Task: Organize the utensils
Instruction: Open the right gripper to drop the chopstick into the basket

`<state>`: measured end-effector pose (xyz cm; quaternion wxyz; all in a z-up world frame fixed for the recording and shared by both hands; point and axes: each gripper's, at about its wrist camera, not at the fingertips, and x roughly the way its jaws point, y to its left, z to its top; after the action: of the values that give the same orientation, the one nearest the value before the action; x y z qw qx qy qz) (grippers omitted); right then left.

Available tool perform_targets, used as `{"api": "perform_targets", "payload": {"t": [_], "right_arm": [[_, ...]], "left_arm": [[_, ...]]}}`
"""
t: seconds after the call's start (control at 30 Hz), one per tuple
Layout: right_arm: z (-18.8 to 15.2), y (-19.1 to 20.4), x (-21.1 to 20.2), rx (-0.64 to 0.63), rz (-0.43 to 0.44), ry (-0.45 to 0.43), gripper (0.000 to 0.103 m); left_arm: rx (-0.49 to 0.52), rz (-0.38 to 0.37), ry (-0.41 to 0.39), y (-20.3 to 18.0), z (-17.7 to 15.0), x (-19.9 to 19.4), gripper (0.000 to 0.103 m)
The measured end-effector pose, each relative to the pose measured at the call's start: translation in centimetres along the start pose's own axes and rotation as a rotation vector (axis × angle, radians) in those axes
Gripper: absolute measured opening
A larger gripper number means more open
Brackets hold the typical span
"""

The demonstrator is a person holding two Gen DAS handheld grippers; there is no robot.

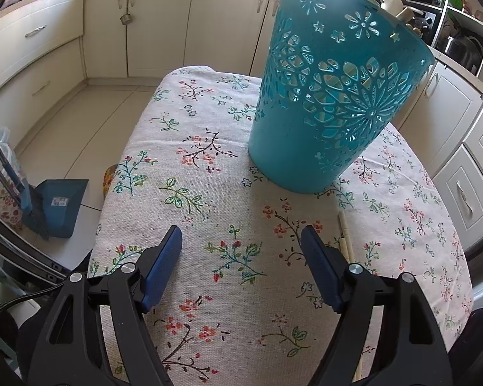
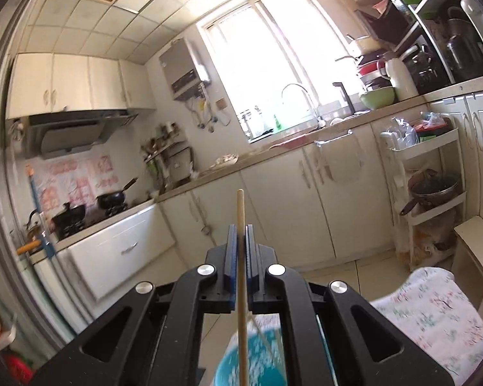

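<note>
Chopstick held over bin

Table [image 1: 209, 167] under floral cloth carries my teal bin [image 1: 331, 103], upright; my left gripper [image 1: 241, 257] hovers low, fingers wide and empty; my right gripper [image 2: 241, 251] pinches one chopstick [image 2: 241, 212] upright above the bin; more chopsticks [image 1: 346, 234] lie beside the left gripper.

A pale wooden chopstick [image 2: 240, 257] stands upright, pinched between the right tongs [image 2: 240, 234], its lower end over a teal perforated basket [image 2: 251, 357].

The teal basket [image 1: 335, 96] bears cut-out flower patterns; the tablecloth [image 1: 209, 173] is cream with floral sprigs (pink, green).
</note>
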<state>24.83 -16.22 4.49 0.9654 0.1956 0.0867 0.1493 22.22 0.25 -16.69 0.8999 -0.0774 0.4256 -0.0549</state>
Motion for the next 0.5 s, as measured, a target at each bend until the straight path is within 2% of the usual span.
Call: {"api": "perform_targets", "payload": {"t": [0.07,0.2,0.5], "right_arm": [[-0.5,-0.8,1.7,0.019,-0.022,0.012,0.005],[-2.1,-1.6,4.0,-0.002,-0.059,0.09,0.005],[-3.9,-1.8,3.6,-0.048,-0.065,0.18,0.005]], "left_arm": [[-0.002,-0.005,-0.001,0.1,0.0,0.0,0.073],[-0.004,-0.015,-0.003,0.1,0.0,-0.1,0.073],[-0.011,-0.015,-0.003,0.3,0.0,-0.1,0.073]]}}
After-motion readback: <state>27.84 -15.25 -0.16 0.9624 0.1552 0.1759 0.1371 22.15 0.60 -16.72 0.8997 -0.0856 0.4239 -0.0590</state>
